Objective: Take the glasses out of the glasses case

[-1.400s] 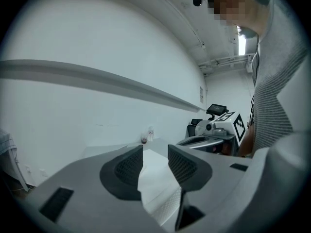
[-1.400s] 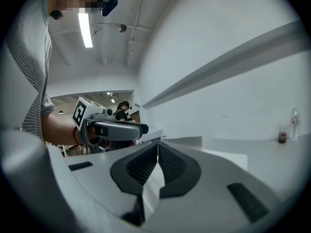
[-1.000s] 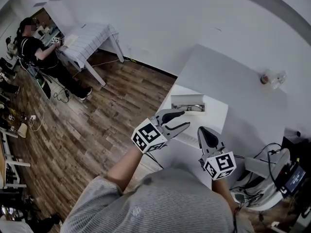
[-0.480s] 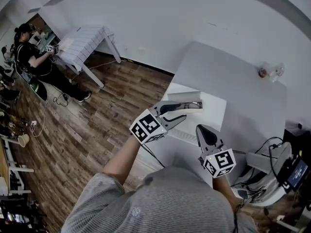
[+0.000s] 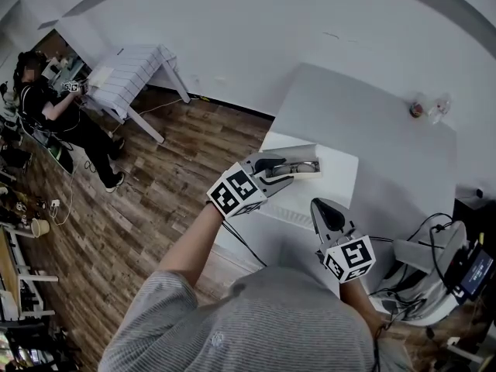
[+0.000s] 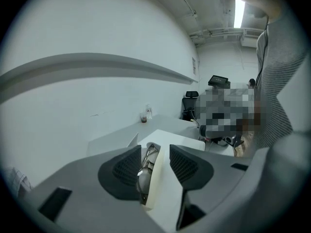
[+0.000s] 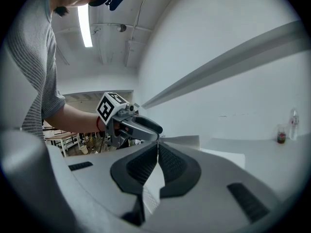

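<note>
While the right gripper (image 7: 158, 146) holds its jaws pressed together, the left gripper (image 6: 155, 154) has just spread its jaws wide, either side of the glasses (image 6: 145, 168) in the glasses case (image 6: 160, 186) on the table (image 5: 372, 126).

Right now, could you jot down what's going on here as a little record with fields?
Glasses case: open, on the white table
Glasses: lying inside the case
Left tongs: have just been opening; apart, with the glasses and a case wall between them, no grip visible
Right tongs: shut, empty, short of the case
</note>
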Action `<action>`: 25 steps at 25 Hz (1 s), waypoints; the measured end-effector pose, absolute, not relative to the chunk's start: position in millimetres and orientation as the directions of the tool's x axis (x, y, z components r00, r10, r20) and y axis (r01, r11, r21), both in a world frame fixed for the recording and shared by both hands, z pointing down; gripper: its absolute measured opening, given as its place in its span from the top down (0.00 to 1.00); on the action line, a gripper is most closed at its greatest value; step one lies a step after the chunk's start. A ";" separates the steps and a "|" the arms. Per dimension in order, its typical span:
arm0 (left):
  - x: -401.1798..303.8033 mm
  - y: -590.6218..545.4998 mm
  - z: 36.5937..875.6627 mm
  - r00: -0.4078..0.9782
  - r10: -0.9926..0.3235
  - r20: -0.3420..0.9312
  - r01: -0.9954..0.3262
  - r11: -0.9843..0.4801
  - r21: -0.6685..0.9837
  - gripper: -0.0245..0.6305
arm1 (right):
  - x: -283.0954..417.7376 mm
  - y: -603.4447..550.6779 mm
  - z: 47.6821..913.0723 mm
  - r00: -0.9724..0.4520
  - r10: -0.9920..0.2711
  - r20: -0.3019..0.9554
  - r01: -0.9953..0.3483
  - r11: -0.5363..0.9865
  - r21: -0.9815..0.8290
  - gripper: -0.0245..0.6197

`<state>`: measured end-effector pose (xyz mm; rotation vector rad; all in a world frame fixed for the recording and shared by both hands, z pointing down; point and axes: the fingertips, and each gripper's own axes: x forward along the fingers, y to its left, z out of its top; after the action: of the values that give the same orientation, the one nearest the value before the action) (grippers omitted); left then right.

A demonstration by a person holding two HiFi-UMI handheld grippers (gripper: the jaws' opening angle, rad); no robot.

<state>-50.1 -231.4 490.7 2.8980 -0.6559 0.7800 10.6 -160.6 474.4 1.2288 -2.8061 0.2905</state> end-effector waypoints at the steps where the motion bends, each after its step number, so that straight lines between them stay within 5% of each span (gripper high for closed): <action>1: -49.6 -233.0 492.4 0.777 -0.376 0.504 -0.413 -0.910 -0.042 0.70 | 10.6 -160.6 474.6 -0.680 -0.721 0.135 -0.733 0.664 -0.146 0.94; 25: -47.9 -252.7 544.7 0.600 -0.176 0.780 -0.279 -0.960 -0.003 0.70 | 13.1 -156.6 487.4 -0.668 -0.729 0.149 -0.744 0.650 -0.155 0.94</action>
<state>-47.9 -252.7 544.7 2.7020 -0.3860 1.2977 13.1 -156.6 487.4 1.2464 -2.7860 0.3121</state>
